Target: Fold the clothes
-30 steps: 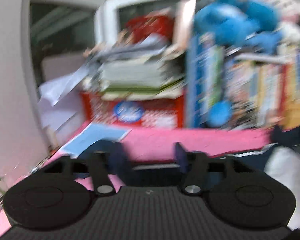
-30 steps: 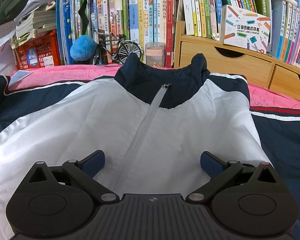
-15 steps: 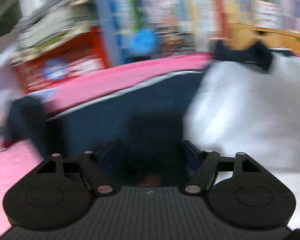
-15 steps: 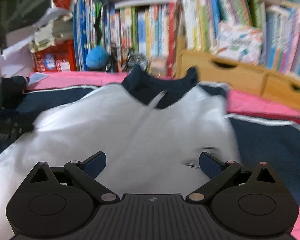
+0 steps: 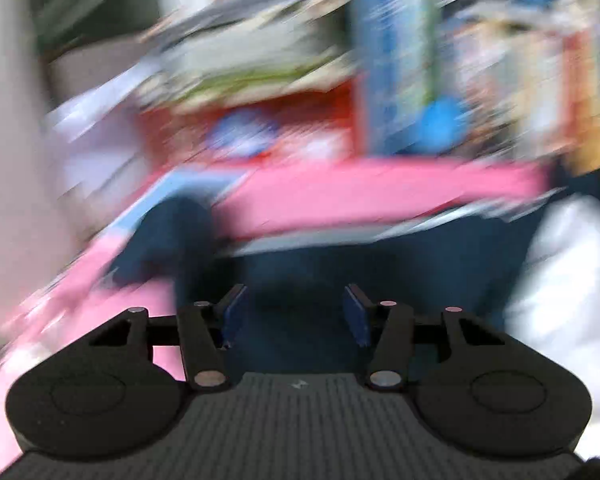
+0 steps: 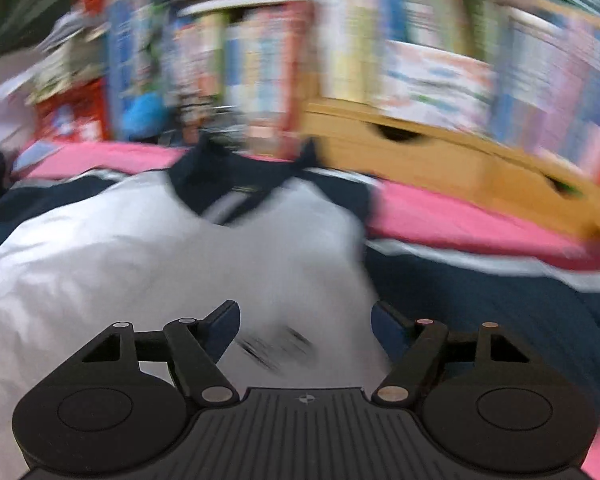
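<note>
Item: zip jacket [image 6: 188, 264], white body, navy sleeves, spread front-up on pink bedcover [image 6: 452, 220] | Left gripper [image 5: 294, 314]: jaws just closing, part-open over navy sleeve [image 5: 400, 264], grip unclear | Right gripper [image 6: 306, 330]: jaws just closing, apart over white hem, nothing pinched | Risk: slick fabric slipping out, a single-layer catch skewing the fold.
</note>
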`<state>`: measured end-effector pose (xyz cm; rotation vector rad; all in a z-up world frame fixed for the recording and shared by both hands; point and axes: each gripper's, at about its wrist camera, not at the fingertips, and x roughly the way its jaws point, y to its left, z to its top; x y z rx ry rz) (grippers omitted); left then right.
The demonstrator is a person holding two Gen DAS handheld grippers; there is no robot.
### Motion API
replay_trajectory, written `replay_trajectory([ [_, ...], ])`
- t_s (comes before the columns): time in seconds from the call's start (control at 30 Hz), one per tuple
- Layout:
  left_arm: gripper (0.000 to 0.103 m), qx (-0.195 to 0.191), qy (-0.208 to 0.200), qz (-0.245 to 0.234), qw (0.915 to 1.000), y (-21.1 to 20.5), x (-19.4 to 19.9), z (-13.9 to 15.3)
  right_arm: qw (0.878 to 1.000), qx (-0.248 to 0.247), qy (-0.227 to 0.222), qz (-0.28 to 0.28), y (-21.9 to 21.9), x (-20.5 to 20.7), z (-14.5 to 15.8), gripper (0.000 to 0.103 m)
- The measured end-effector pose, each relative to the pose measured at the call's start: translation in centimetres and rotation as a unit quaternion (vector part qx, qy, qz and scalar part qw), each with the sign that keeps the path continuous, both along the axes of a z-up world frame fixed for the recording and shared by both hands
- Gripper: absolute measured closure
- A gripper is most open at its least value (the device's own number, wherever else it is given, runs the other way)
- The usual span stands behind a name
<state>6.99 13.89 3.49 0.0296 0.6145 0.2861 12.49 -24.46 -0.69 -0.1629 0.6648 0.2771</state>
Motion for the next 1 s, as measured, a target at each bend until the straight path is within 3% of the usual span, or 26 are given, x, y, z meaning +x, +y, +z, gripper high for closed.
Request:
replay_trajectory([
  [0.07,0.04,-0.044,-0.012,-0.085,0.9953,-3.1,1.7,0.3,1.0,-0.008,0.011,0.017,2.6,2.1,-0.4,0.03],
  [0.13,0.039,-0.089,-0.01,-0.157,0.9835,-6.0,3.8,0.1,0.999,-0.004,0.026,0.02,4.1,4.1,-0.9,0.03],
  [0.2,0.037,-0.095,0.017,-0.193,0.9764,-8.6,6.8,-1.1,0.999,0.027,0.042,0.018,4.0,5.5,-1.2,0.028],
  [0.27,0.039,-0.059,0.049,-0.183,0.9802,-10.7,9.6,-3.2,0.997,0.059,0.054,0.013,3.3,6.6,-1.4,0.026],
  [0.33,0.032,-0.039,0.074,-0.158,0.9838,-10.6,11.8,-5.0,0.996,0.072,0.054,0.012,2.5,7.4,-1.7,0.026],
  [0.4,0.019,-0.027,0.055,-0.142,0.9879,-9.7,12.3,-5.4,0.997,0.065,0.043,0.016,2.1,7.8,-2.0,0.027],
  [0.5,0.015,0.06,0.043,-0.108,0.9914,-8.0,12.6,-5.5,0.999,0.039,0.027,0.016,2.0,8.4,-2.4,0.026],
  [0.53,0.015,0.082,0.042,-0.095,0.9913,-7.1,12.7,-5.5,0.998,0.052,0.029,0.02,1.3,8.2,-2.0,0.026],
  [0.63,0.014,0.069,0.041,-0.059,0.995,-3.8,13.1,-5.7,0.995,0.09,0.027,0.031,-1.3,7.4,-0.8,0.025],
  [0.7,0.008,0.049,0.038,-0.035,0.9975,-1.9,13.4,-5.7,0.998,0.05,0.028,0.006,-3.0,7.6,-1.0,0.026],
  [0.73,0.007,0.043,0.037,-0.032,0.9978,-1.6,13.6,-5.8,0.999,0.003,0.032,-0.024,-3.8,8.0,-1.7,0.018],
  [0.8,0.007,0.049,0.037,-0.032,0.9976,-1.6,13.7,-5.9,0.998,0.022,0.035,-0.042,-6.7,8.7,-2.7,0.007],
  [0.9,0.004,0.1,0.035,-0.039,0.9936,-2.1,13.4,-5.9,0.994,0.002,0.024,-0.105,-10.1,10.1,-3.1,0.001],
  [1.0,0.003,0.132,0.034,-0.038,0.9899,-1.2,12.6,-6.0,0.98,-0.019,0.025,-0.196,-14.3,10.5,-3.1,0.001],
])
